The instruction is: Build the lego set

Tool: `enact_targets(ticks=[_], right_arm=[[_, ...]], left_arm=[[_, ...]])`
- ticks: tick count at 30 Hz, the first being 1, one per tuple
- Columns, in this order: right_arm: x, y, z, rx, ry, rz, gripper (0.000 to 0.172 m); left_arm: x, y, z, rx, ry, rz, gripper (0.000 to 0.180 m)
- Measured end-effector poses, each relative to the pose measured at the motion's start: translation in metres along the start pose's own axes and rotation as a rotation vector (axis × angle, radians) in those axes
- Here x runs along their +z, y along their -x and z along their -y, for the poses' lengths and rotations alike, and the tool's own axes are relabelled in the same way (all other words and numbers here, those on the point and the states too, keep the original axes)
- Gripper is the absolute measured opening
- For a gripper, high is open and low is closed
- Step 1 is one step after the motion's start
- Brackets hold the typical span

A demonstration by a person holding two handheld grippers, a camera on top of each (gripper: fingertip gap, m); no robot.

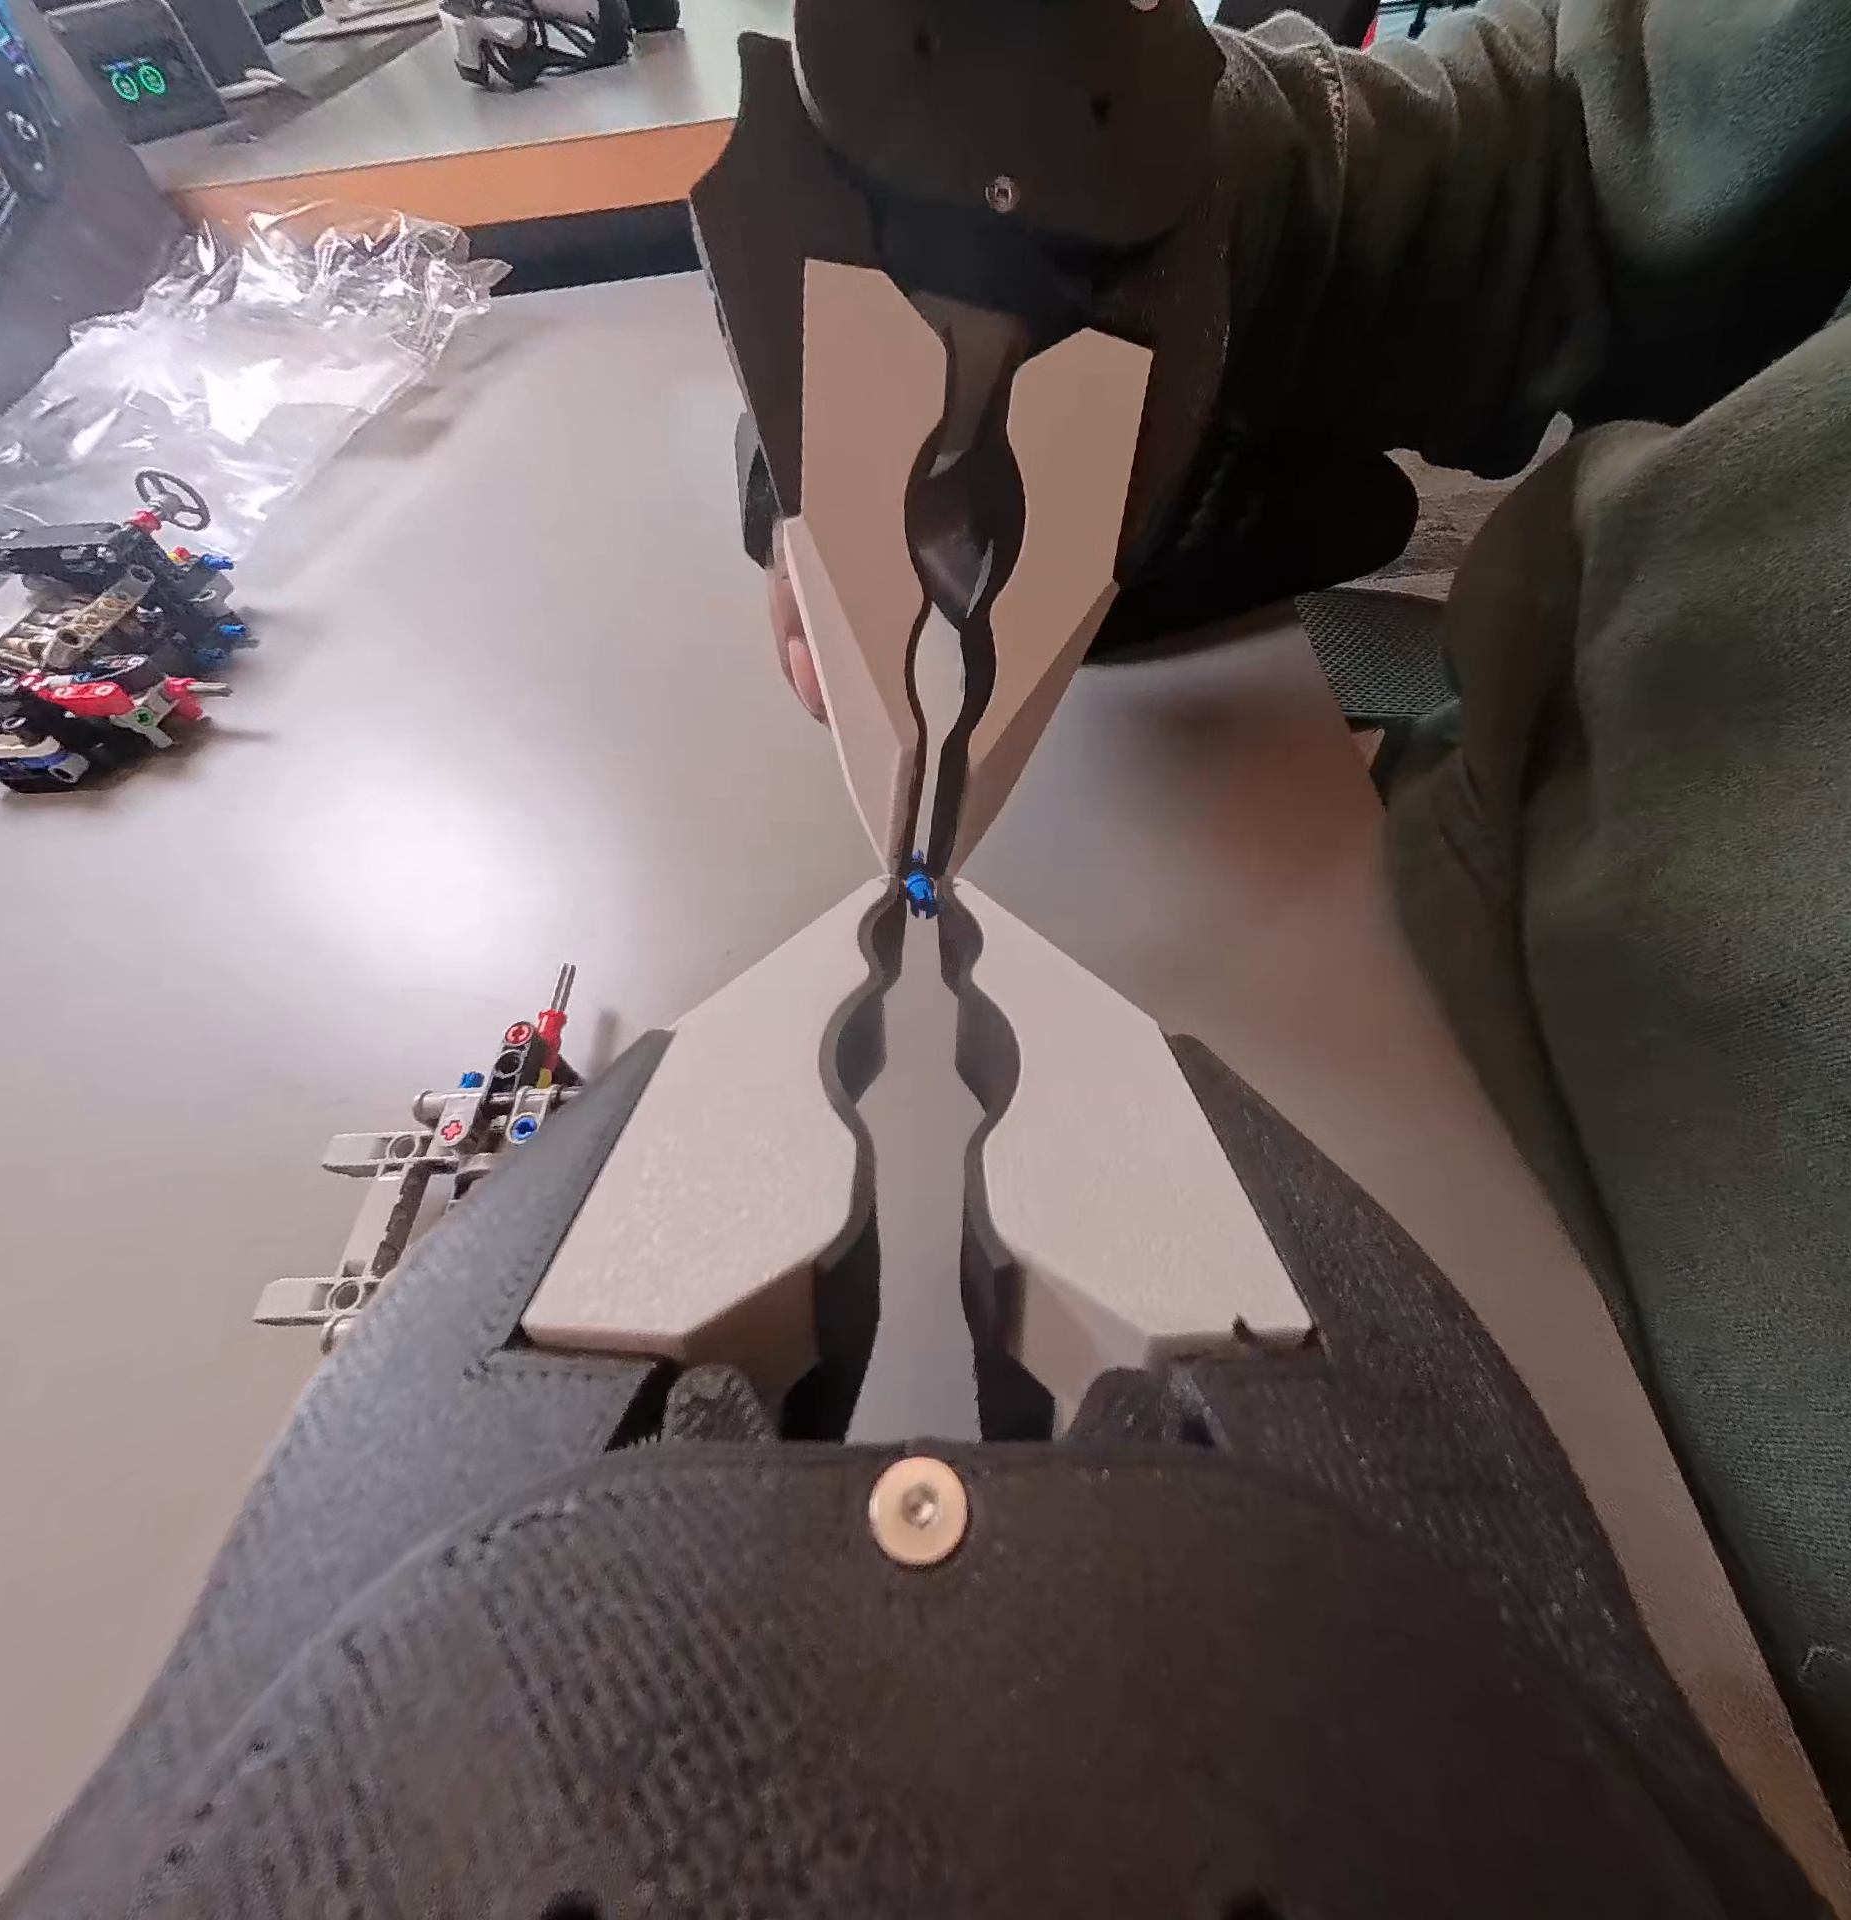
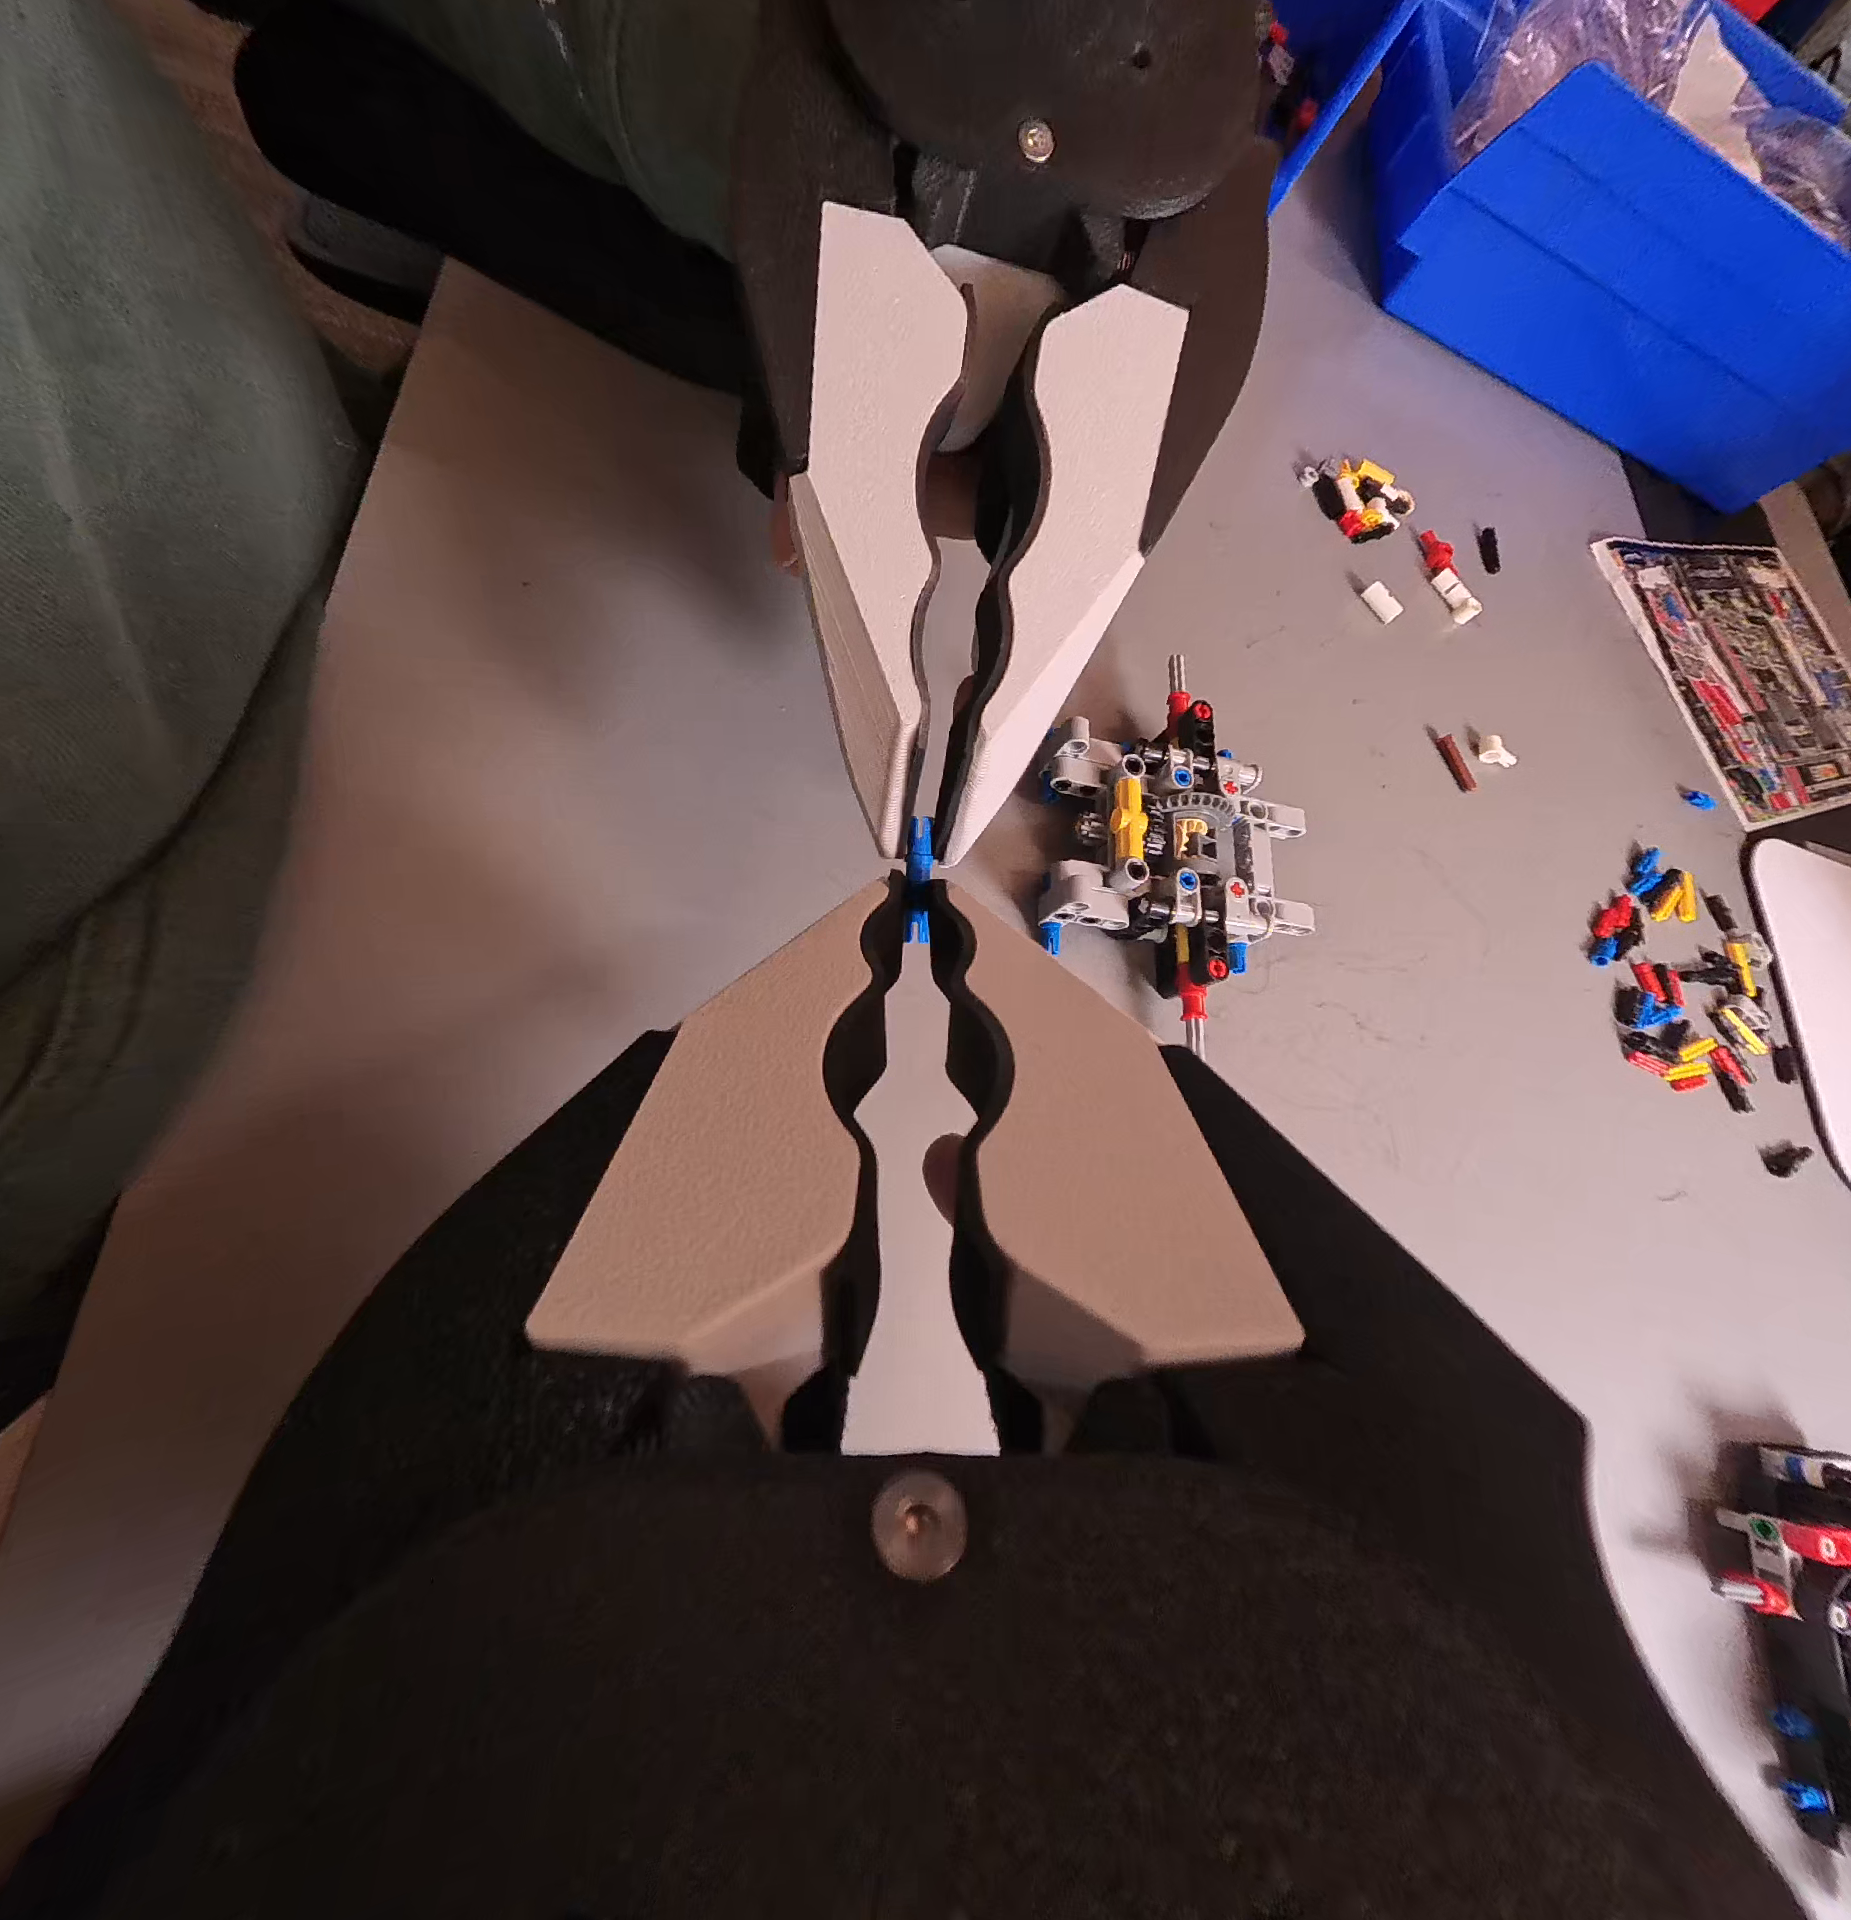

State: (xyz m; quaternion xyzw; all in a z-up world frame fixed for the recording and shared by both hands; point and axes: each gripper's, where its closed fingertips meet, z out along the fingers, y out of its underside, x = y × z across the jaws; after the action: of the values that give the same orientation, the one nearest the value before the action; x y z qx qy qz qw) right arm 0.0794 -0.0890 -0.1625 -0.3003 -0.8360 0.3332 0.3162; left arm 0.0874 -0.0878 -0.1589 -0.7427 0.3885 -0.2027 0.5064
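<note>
My two grippers meet tip to tip above the grey table (image 1: pixel 433 831). A small blue connector pin (image 1: pixel 919 889) sits between both pairs of fingertips. My left gripper (image 1: pixel 919 902) is shut on one end of the pin. The right gripper (image 1: pixel 927 850) reaches in from the top of the left wrist view and grips the other end. In the right wrist view my right gripper (image 2: pixel 913 902) is shut on the near end of the blue pin (image 2: pixel 918 868). The left gripper (image 2: pixel 926 840) pinches its far end from above. The pin is held off the table.
A grey gear-frame assembly (image 2: pixel 1175 842) lies just right of the tips and also shows in the left wrist view (image 1: pixel 453 1132). Loose coloured pins (image 2: pixel 1679 987), a booklet (image 2: pixel 1742 675) and blue bins (image 2: pixel 1627 281) lie to the right. A partly built car (image 1: pixel 90 644) and plastic bags (image 1: pixel 225 343) lie to the left. A green-sleeved arm (image 1: pixel 1679 935) is close. Less than 4 cm separates the two grippers' tips.
</note>
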Motion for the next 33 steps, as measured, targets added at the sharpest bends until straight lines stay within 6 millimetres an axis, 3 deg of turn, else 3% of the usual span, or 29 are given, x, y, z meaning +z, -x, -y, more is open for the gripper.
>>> enact_targets(ticks=[5, 10, 14, 19, 23, 25, 29, 33], right_arm=[[0.003, -0.004, -0.001, 0.027, -0.027, -0.02, 0.002], [0.007, -0.018, 0.006, 0.078, -0.109, -0.097, 0.002], [-0.008, -0.039, 0.023, 0.29, -0.355, -0.098, 0.002], [-0.029, -0.067, 0.044, 0.693, -0.674, -0.016, 0.002], [-0.03, -0.08, 0.049, 1.022, -0.865, 0.131, 0.002], [-0.026, -0.083, 0.049, 1.133, -0.921, 0.187, 0.002], [-0.016, -0.084, 0.049, 1.212, -0.946, 0.223, 0.002], [-0.012, -0.084, 0.047, 1.224, -0.935, 0.232, 0.002]], left_arm=[[-0.001, 0.005, 0.0, -0.042, -0.01, 0.002, 0.004], [-0.008, 0.014, 0.015, -0.266, -0.154, -0.052, 0.005], [-0.026, 0.03, 0.035, -0.418, -0.342, -0.093, 0.032], [-0.031, 0.051, 0.038, -0.207, -0.312, 0.179, 0.026], [-0.039, 0.065, 0.05, -0.003, -0.28, 0.422, 0.026], [-0.041, 0.067, 0.052, 0.046, -0.269, 0.466, 0.025], [-0.04, 0.068, 0.05, 0.073, -0.247, 0.474, 0.022], [-0.042, 0.069, 0.048, 0.105, -0.227, 0.48, 0.007]])
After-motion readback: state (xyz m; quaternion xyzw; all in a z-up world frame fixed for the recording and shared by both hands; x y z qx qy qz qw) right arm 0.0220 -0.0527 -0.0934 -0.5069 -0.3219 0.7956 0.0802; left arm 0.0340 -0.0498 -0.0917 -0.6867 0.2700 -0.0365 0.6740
